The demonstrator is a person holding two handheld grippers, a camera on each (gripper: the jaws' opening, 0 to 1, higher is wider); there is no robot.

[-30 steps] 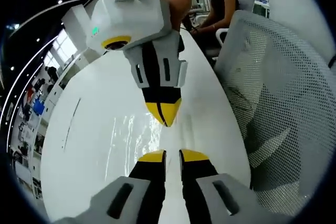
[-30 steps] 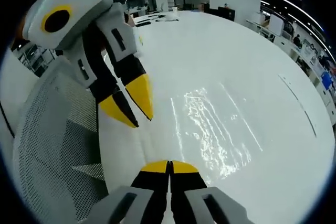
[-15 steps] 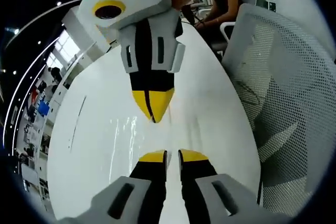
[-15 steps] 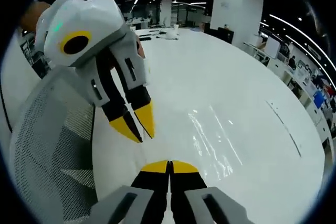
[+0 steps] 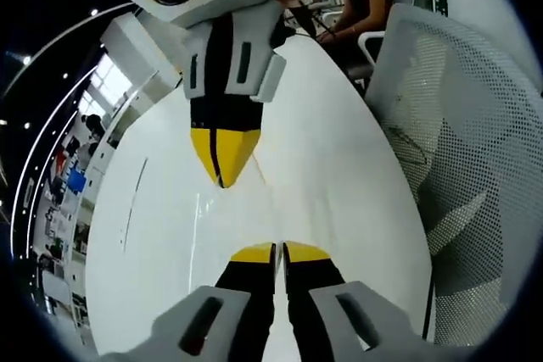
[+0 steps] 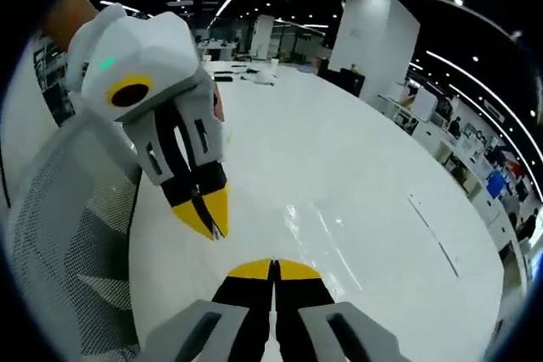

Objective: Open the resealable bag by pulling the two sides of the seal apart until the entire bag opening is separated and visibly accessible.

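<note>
bag: we see a faint clear sheen on the white table [image 6: 382, 175], centre of the right gripper view; we cannot confirm it is the bag, nor find its seal.
left gripper [image 5: 278, 250]: bottom centre of its view, jaws pressed together; grasping anything, we cannot tell.
right gripper [image 6: 273, 265]: bottom centre of its view, jaws closed, tips facing the left's.
relation: tips near, apart; neither clearly nearer.
writing: none readable.

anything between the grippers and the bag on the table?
Nothing visible. The clear bag lies flat on the white table just ahead of the left gripper and right gripper, both with fingers shut; whether they pinch its edge is unclear.
</note>
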